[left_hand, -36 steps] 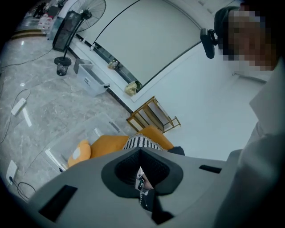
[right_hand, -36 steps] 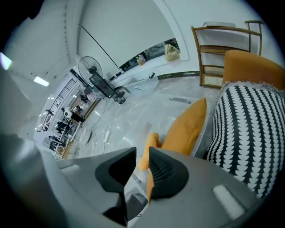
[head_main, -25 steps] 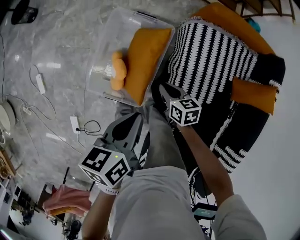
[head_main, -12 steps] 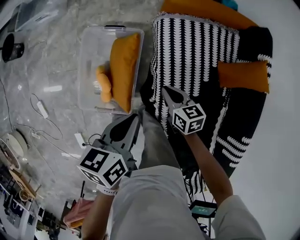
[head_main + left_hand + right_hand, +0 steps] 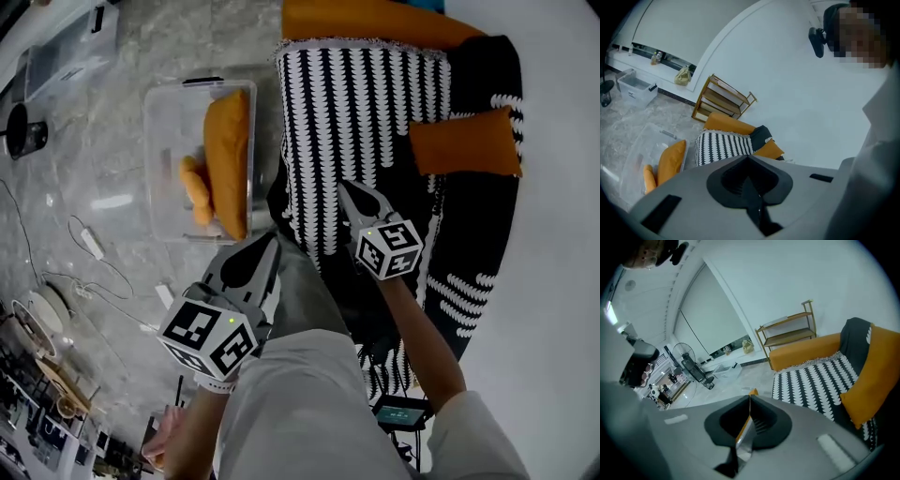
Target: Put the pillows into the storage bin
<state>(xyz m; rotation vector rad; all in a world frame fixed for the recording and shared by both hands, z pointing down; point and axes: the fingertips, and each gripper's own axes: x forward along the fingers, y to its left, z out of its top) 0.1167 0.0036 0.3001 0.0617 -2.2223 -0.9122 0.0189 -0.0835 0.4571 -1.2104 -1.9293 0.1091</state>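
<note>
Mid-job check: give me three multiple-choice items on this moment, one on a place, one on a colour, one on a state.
1. Where does the storage bin stand?
A. on the floor beside the sofa
B. on the sofa's seat
C. on a shelf

2. What colour is the pillow lying on the sofa's patterned throw?
A. blue
B. green
C. orange

3. How do the jaws of the right gripper stand?
A. wide apart
B. together, nothing between them
C. clamped on a pillow

Answers:
1 A: the head view shows it on the marble next to the throw's edge.
2 C: it is orange against the black-and-white cloth.
3 B: the right gripper view shows the jaws meeting, empty.
</note>
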